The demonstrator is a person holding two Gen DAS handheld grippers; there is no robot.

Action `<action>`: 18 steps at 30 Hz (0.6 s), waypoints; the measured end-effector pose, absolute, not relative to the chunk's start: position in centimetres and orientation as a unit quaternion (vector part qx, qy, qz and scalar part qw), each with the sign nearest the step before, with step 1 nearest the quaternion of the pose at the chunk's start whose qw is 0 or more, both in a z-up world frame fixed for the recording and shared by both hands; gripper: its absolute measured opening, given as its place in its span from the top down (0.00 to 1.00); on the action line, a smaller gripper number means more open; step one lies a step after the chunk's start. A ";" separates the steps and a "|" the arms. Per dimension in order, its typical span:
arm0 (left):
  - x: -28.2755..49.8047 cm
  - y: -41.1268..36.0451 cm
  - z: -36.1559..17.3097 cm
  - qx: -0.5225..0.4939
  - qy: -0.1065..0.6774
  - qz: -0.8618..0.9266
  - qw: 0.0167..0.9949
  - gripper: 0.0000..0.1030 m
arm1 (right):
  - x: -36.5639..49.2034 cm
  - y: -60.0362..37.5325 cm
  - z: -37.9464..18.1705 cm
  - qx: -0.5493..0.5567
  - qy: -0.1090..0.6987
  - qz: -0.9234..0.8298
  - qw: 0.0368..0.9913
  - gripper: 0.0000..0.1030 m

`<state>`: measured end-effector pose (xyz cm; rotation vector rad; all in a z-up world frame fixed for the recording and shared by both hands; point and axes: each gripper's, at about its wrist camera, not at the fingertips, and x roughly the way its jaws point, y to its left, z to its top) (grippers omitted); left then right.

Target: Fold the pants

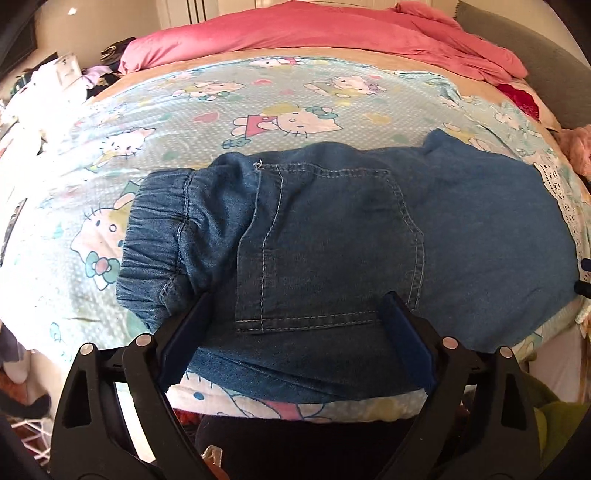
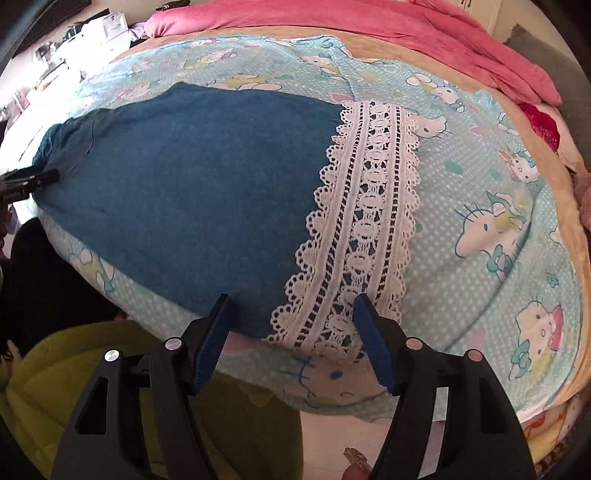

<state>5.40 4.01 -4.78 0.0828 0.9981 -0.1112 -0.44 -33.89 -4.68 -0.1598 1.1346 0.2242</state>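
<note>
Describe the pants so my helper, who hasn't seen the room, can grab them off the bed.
On the bed, a pale blue cartoon-cat sheet covers the near side, with a pink blanket behind. The pants lie on that sheet near its front edge. They are the only denim there: elastic waistband, patch pocket and white lace hem.
</note>
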 end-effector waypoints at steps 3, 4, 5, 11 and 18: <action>5.1 4.0 -4.3 0.038 0.474 -0.053 0.878 0.17 | -0.3 -34.0 -3.6 -0.060 0.535 0.109 0.836 0.36; 4.8 4.0 -3.8 0.033 0.469 -0.054 0.881 0.17 | -0.3 -34.1 -2.7 -0.046 0.524 0.116 0.842 0.36; 4.5 4.1 -3.0 0.027 0.460 -0.057 0.886 0.17 | -0.2 -34.2 -1.9 -0.035 0.512 0.123 0.849 0.36; 5.3 2.6 0.4 0.030 0.424 -0.076 0.902 0.17 | 3.0 -31.4 1.7 -0.045 0.449 0.160 0.878 0.36; 9.0 -1.1 -1.5 0.030 0.455 -0.132 0.880 0.17 | 10.6 -24.3 0.1 -0.055 0.458 0.226 0.858 0.36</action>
